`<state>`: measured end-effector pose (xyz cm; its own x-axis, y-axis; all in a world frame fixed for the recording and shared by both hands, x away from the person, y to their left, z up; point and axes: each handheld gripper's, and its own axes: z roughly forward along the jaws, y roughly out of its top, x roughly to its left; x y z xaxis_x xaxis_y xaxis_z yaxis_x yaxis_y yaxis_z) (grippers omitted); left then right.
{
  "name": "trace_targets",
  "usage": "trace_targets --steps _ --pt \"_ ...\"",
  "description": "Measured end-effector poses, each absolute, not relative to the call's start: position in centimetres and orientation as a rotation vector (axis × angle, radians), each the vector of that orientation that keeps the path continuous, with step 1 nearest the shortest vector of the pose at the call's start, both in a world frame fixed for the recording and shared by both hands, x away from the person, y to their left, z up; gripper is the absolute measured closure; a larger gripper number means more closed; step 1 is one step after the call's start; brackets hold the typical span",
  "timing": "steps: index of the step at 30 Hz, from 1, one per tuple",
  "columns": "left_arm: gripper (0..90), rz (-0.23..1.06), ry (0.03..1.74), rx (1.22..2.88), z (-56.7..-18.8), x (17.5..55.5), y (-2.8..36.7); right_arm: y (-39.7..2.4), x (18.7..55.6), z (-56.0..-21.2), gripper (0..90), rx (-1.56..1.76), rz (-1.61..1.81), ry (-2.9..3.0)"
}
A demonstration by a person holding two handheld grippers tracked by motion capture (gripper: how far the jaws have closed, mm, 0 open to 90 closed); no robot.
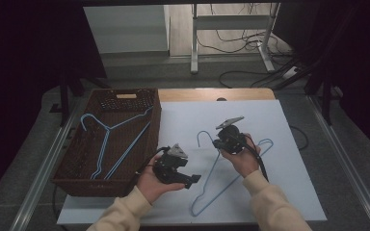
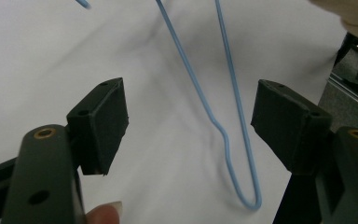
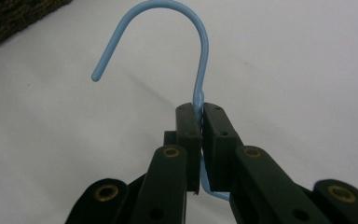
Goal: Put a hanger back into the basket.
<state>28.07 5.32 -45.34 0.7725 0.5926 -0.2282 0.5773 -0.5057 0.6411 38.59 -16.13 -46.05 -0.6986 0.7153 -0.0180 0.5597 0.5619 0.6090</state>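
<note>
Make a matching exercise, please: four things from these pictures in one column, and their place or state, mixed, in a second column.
1. left gripper
2. right gripper
3. brown basket
4. white sheet

a. lies under the clamped hanger
b. jaws open, nothing between the pads
c. holds another blue hanger inside
d. shut on the hanger's neck, below the hook

Pairs: 1-b, 2-d, 3-c, 4-a

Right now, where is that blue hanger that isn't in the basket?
In the high view the blue hanger lies on the white sheet, right of the wicker basket; the right gripper is clamped on its neck just below the hook.
</note>
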Motion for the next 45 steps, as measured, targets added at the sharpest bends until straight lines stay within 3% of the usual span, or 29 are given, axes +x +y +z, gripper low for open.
trace_targets --steps 9,12,21,26,31,36,45 --pt "30.2 -0.073 0.939 2.219 -48.3 29.5 2.0 -16.2 38.0 -45.9 86.1 1.063 0.866 2.519" --pt "35.0 -0.106 0.967 2.216 -49.5 30.0 1.0 -16.3 37.8 -45.8 86.1 1.065 0.871 2.515" --pt "79.7 -0.226 0.982 2.197 -51.0 30.9 0.3 -16.6 37.3 -45.3 86.0 1.073 0.906 2.503" --pt "84.2 -0.254 1.023 2.153 -50.5 31.2 1.1 -17.4 37.0 -44.7 84.2 1.078 0.983 2.48" --pt "86.1 -0.289 1.039 2.039 -48.9 31.6 2.6 -19.6 36.3 -43.2 60.8 1.063 1.178 2.411" --pt "86.3 -0.305 1.028 1.947 -47.0 31.6 4.1 -21.9 35.1 -41.6 45.7 1.042 1.333 2.329" --pt "86.2 -0.247 0.937 1.872 -42.4 29.6 7.4 -24.8 32.1 -40.3 38.3 0.968 1.45 2.234"
